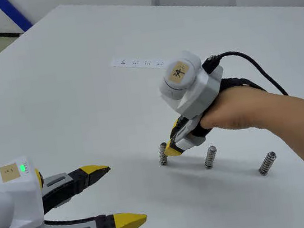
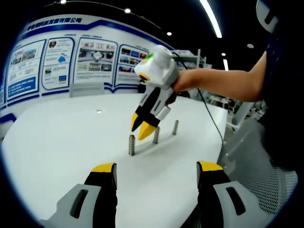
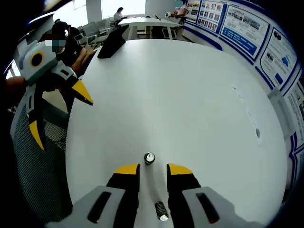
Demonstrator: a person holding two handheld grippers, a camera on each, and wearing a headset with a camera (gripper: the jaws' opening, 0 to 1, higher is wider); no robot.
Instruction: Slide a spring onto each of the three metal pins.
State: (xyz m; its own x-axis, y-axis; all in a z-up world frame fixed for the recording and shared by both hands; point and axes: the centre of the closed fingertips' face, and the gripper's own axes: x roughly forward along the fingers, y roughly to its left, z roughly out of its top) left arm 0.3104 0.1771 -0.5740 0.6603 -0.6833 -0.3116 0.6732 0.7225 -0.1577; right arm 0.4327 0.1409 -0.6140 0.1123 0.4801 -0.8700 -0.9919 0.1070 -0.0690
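Each of the three pins looks to carry its spring (image 1: 163,154) already: the first pin (image 3: 149,158) stands just ahead of the tips of the right claw (image 3: 153,170), the second pin (image 3: 161,211) shows under the gap between its jaws, the third pin (image 1: 267,163) further back behind it. The right claw hovers just above them, jaws slightly apart and pinching nothing, and the left claw (image 1: 118,195) hangs well off to its side, spread wide, empty. I'd judge the threading all but finished, so next comes lifting the right claw clear without clipping a pin
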